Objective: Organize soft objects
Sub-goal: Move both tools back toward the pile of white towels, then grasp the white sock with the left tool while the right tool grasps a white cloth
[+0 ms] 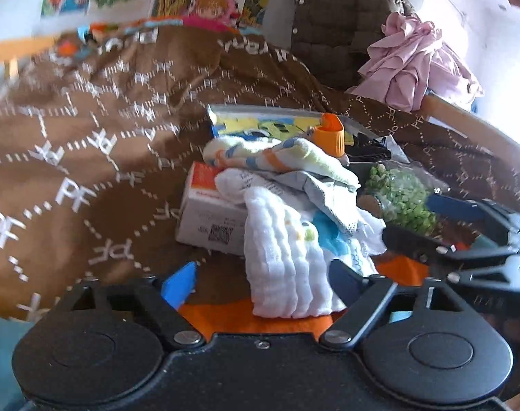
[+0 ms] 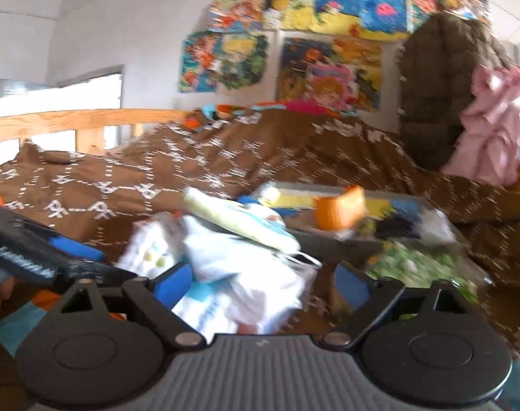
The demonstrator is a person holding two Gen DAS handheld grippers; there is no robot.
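Left wrist view, sharp: a pile of soft items is recorded on a bed under a brown patterned blanket. A white quilted cloth is draped off a white-and-orange box; a striped pale towel lies on top, an orange-capped bottle and a picture book stand behind, and a bag of green peas lies to the right. Only here is the right tool seen from outside, reaching in from the right, its blue-padded jaws apart beside the peas.

Right wrist view, blurred: shown here alone are a wooden bed rail and the wall pictures. The left tool's body is seen at the left edge.

Left tool: jaws wide apart, the white quilted cloth lying between them; contact cannot be told.

Right tool: jaws apart, white cloths lying between them, nothing clamped.
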